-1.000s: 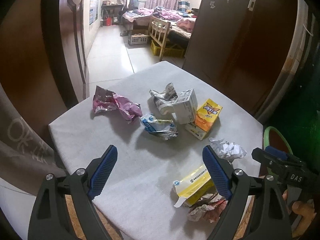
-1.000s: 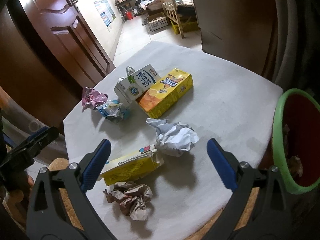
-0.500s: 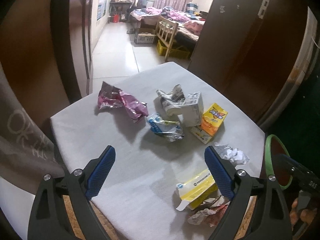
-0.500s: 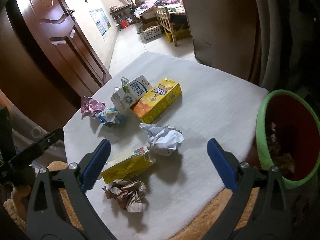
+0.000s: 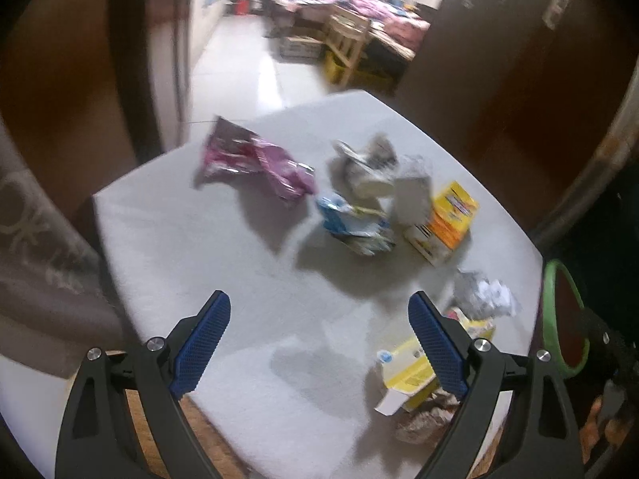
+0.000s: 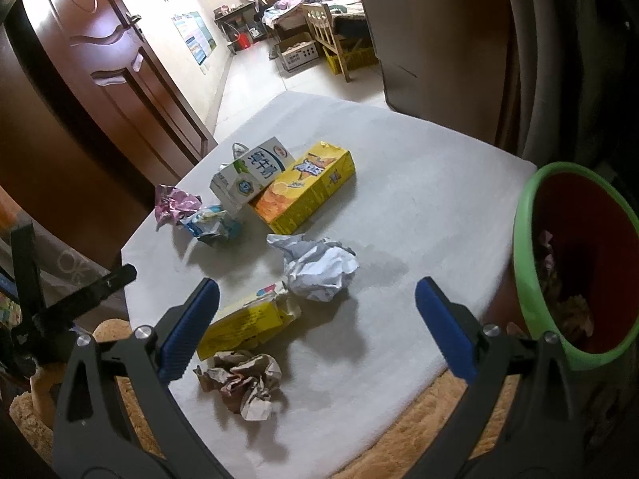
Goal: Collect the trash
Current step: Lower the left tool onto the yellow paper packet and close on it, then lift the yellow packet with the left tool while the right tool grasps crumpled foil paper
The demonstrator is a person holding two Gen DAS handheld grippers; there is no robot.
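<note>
Trash lies on a grey-white table: a white paper ball, a small yellow carton, a brown paper wad, a large yellow box, a milk carton, a blue wrapper and a pink wrapper. My right gripper is open and empty above the near edge. My left gripper is open and empty above the table, with the pink wrapper, blue wrapper and yellow box ahead, blurred.
A red bin with a green rim stands at the table's right side with trash inside; it also shows in the left wrist view. A brown door is at left, a dark wardrobe behind. A tan fuzzy seat lies below the edge.
Both grippers have drawn back and up from the table, so more of it and of the bin shows. Both stay open. No trash has moved.
</note>
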